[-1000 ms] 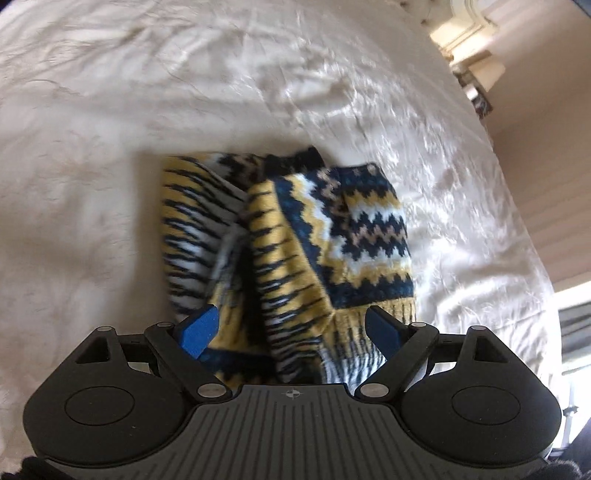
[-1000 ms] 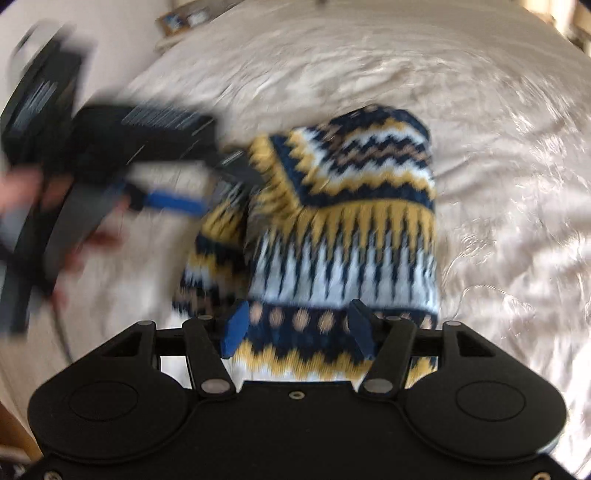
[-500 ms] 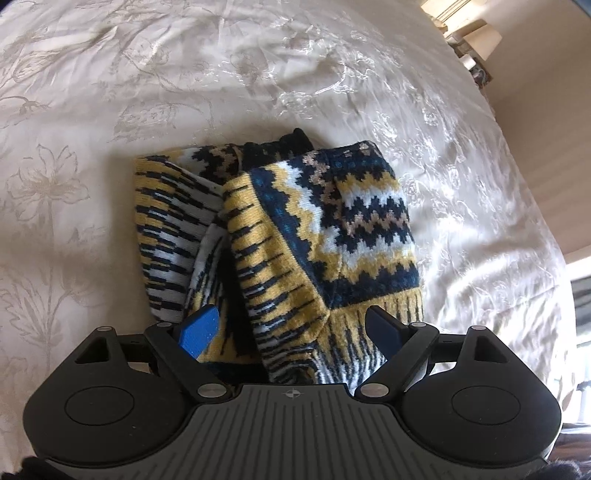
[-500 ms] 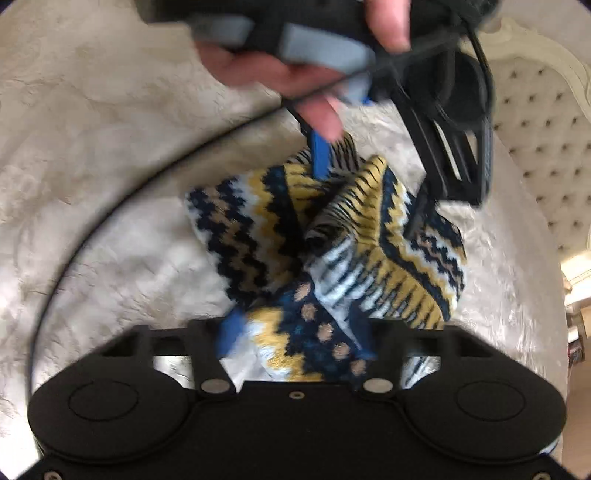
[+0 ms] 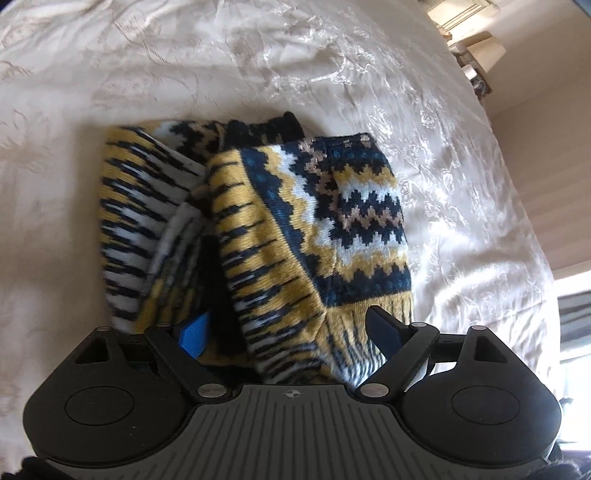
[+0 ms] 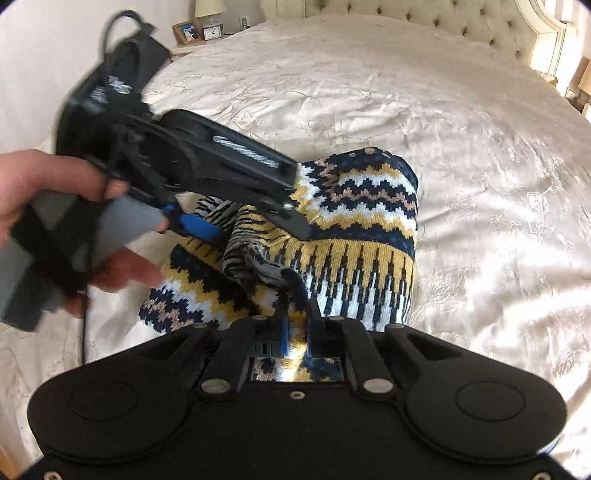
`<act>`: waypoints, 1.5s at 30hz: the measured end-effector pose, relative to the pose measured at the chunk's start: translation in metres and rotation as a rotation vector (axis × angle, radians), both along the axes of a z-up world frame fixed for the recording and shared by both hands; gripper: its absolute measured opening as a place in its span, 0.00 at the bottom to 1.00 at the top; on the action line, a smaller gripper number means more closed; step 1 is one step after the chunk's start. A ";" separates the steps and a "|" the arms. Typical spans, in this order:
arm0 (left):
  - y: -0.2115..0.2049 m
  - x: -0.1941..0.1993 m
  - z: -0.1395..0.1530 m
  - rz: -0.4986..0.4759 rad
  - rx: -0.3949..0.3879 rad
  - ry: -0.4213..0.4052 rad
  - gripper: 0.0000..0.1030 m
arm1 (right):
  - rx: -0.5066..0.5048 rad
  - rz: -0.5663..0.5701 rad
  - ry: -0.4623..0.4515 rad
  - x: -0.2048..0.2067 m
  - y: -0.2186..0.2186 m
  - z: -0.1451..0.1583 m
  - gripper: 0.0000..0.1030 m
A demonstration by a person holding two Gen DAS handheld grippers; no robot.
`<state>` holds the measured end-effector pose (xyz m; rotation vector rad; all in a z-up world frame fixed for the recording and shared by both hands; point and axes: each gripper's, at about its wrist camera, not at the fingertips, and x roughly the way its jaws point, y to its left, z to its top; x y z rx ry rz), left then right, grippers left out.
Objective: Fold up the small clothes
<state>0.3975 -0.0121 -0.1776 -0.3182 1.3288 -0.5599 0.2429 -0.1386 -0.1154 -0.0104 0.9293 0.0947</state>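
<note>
Sweater (image 5: 314,229), knitted in yellow, navy and white zigzags, lies partly folded on the cream bedspread (image 5: 258,66). Left gripper (image 5: 290,334) gapes wide over its left edge; right gripper (image 6: 295,328) pinches its near fold.

The bedspread (image 6: 369,92) lay bare all around the sweater (image 6: 369,229), so I had room on every side. My left gripper (image 6: 258,225) blocked the sweater's left side. A headboard (image 6: 424,14) stood far off.
</note>
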 end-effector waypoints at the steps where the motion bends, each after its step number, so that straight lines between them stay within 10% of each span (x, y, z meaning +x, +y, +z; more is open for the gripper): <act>1: -0.003 0.001 -0.003 0.002 0.002 0.007 0.84 | 0.000 0.003 -0.003 -0.001 0.002 0.001 0.14; 7: -0.015 0.006 -0.011 0.020 -0.015 -0.056 0.72 | 0.002 0.019 -0.001 -0.007 0.008 -0.001 0.14; 11: -0.013 0.010 -0.002 0.034 0.018 -0.095 0.14 | -0.001 0.023 -0.012 -0.008 0.011 0.002 0.14; 21: 0.030 0.007 0.070 -0.042 0.014 -0.317 0.14 | 0.085 0.097 -0.074 0.003 0.046 0.031 0.14; 33: 0.069 0.026 0.010 -0.023 0.160 -0.194 0.19 | 0.114 0.170 0.114 0.040 0.094 -0.040 0.15; 39: 0.070 0.037 -0.002 0.023 0.186 -0.168 0.45 | 0.156 0.166 0.135 0.046 0.086 -0.047 0.30; 41: 0.077 0.036 0.000 0.032 0.199 -0.175 0.48 | 0.172 0.174 0.120 0.042 0.082 -0.042 0.47; 45: 0.086 0.033 0.011 0.068 0.250 -0.216 0.48 | 0.208 0.200 0.060 0.027 0.076 -0.020 0.52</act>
